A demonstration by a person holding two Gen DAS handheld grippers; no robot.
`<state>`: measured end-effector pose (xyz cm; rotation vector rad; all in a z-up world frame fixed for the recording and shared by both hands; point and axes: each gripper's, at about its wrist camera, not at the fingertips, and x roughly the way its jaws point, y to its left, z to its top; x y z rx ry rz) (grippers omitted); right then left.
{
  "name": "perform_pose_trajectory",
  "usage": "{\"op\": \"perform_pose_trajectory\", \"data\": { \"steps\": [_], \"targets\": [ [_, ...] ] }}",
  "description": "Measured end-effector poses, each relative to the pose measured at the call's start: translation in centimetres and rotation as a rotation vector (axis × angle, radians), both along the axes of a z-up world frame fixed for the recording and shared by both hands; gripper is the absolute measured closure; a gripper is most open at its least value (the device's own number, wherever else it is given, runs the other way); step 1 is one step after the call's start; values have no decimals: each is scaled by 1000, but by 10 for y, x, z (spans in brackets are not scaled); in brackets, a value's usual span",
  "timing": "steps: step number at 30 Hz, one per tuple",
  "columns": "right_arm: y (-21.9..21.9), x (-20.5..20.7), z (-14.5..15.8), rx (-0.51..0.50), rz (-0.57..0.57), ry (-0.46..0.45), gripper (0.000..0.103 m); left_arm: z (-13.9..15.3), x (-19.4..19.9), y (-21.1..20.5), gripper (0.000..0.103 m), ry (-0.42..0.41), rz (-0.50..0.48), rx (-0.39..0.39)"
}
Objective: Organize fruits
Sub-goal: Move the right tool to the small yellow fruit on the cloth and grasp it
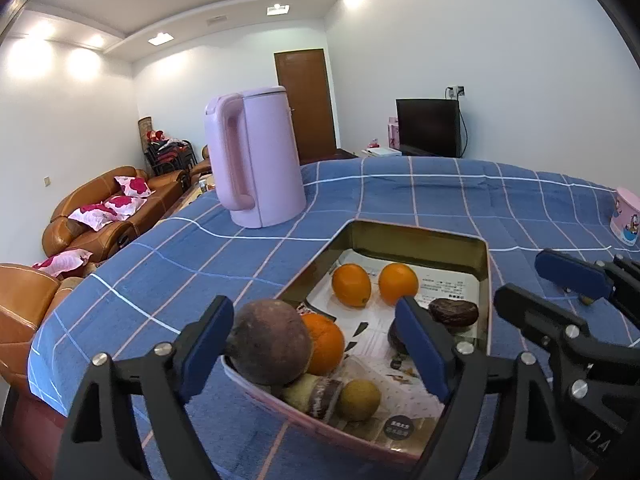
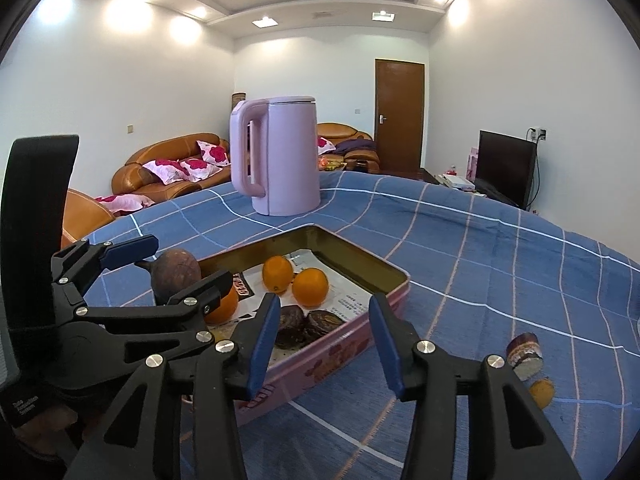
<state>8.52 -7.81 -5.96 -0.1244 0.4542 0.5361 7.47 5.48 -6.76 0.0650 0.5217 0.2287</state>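
Observation:
A pink tin tray (image 1: pixel 482 280) lined with paper sits on the blue checked cloth and holds two oranges (image 1: pixel 351 284), a third orange (image 1: pixel 325 342), dark brown fruits (image 1: pixel 454 312) and a small yellow fruit (image 1: pixel 359 399). My left gripper (image 1: pixel 316 346) is open over the tray's near end, with a brown-purple round fruit (image 1: pixel 269 342) against its left finger. In the right wrist view my right gripper (image 2: pixel 324 340) is open and empty over the tray's near right rim (image 2: pixel 400 280). The left gripper (image 2: pixel 168 268) shows there with the brown fruit (image 2: pixel 176 274).
A pink kettle (image 1: pixel 256 160) stands beyond the tray. A pink cup (image 1: pixel 626 216) stands at the far right. A cut brown fruit piece (image 2: pixel 525 354) and an orange piece (image 2: pixel 542 394) lie on the cloth to the right of the tray. Sofas stand beyond the table's left edge.

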Motion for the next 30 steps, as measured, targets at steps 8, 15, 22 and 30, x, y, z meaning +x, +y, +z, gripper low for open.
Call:
{"op": "perform_pose_trajectory", "data": {
  "steps": [8, 15, 22, 30],
  "targets": [
    [-31, 2, -1, -53, -79, -7, 54, 14, 3, -19, 16, -8, -41, 5],
    [-91, 13, -2, -107, -233, 35, 54, 23, 10, -53, 12, 3, -130, -1],
    [-140, 38, -12, -129, -352, 168, 54, 26, 22, -83, 12, 36, -204, 9],
    [-142, 56, -27, -142, -320, 282, 54, 27, 45, -105, 12, 78, -236, 20]
  ]
}}
